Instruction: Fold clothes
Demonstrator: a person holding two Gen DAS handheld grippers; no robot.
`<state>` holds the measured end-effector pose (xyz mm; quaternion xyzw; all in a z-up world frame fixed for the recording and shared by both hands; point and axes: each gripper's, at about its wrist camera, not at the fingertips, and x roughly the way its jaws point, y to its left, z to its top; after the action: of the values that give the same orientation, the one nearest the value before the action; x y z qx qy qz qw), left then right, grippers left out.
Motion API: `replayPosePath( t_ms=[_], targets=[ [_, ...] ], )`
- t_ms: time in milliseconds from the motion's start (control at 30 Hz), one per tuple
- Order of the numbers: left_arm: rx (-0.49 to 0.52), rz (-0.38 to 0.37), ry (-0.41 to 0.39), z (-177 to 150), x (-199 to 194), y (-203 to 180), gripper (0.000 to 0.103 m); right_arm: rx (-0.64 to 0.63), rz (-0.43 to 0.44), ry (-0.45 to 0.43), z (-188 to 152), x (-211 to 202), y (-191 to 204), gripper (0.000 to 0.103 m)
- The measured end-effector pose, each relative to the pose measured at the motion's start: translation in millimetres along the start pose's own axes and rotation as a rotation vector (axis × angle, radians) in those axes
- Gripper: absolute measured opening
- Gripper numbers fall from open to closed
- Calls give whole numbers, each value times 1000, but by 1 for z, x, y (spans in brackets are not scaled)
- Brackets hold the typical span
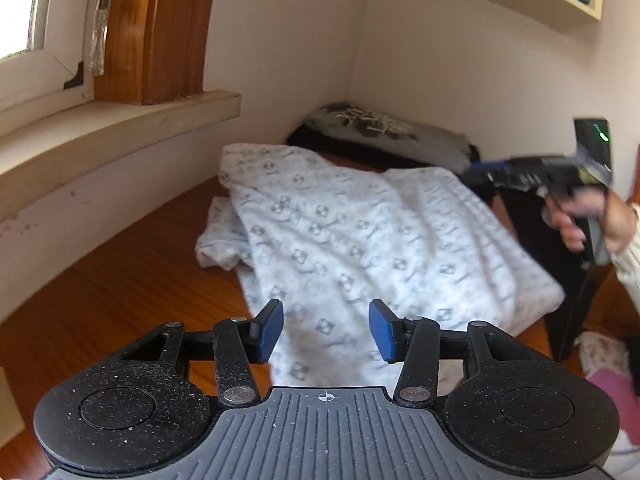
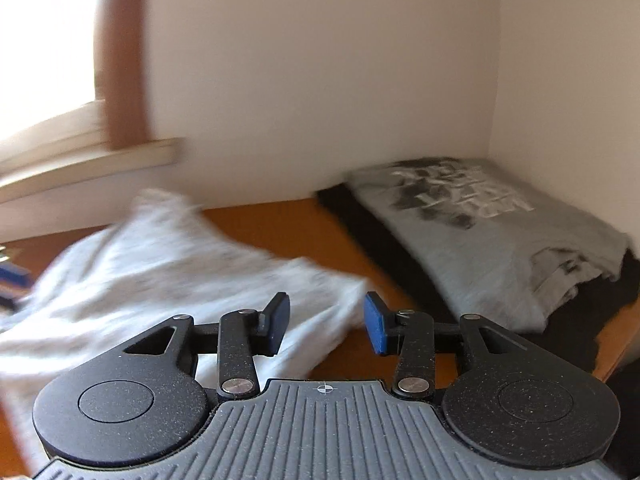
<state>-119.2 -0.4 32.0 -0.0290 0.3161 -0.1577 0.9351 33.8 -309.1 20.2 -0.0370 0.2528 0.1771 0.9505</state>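
Left wrist view: left gripper [image 1: 326,330] gapes empty above the patterned white garment [image 1: 360,240]; right gripper [image 2: 326,324] likewise.

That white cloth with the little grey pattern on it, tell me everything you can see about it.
The white patterned garment is soft, fleecy-looking fabric printed all over with small grey motifs. It lies spread and rumpled on the wooden tabletop, partly folded, with one bunched end, perhaps a sleeve, sticking out on the window side. Its near edge runs under the left gripper, whose jaws stand open without pinching it. It lies apart from the grey printed shirt folded in the corner.
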Motion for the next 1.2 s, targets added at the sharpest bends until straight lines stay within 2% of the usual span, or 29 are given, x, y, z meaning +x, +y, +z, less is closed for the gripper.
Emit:
replayPosePath(
  t_ms=[200, 300, 400, 500, 600, 700, 800, 933, 967, 1067, 1200],
  targets=[
    [66, 50, 53, -9, 13, -8, 53, -43, 152, 25, -22, -33, 42, 39],
    [88, 70, 59, -11, 13, -8, 53, -104, 138, 78, -38, -34, 52, 31],
    [117, 95, 67, -13, 13, -9, 53, -152, 121, 121, -52, -38, 59, 32],
    [119, 100, 66, -12, 11, -8, 53, -158, 80, 124, -54, -54, 53, 32],
    [141, 124, 50, -9, 8, -11, 53, -195, 47, 74, -52, -70, 59, 33],
    [149, 118, 41, -8, 5, -14, 53, -205, 117, 42, -54, -77, 73, 34],
    [151, 110, 35, -8, 3, -16, 53, -248, 162, 72, -60, -75, 89, 36],
    [152, 117, 25, -6, -1, -16, 53, -310, 142, 114, -73, -74, 89, 39],
    [152, 117, 22, -5, -2, -15, 53, -319, 138, 120, -74, -75, 85, 42],
    [143, 116, 13, -3, -6, -11, 53, -313, 128, 161, -74, -80, 76, 43],
    [126, 111, 7, -1, -9, -5, 53, -307, 113, 117, -66, -90, 77, 44]
  ],
)
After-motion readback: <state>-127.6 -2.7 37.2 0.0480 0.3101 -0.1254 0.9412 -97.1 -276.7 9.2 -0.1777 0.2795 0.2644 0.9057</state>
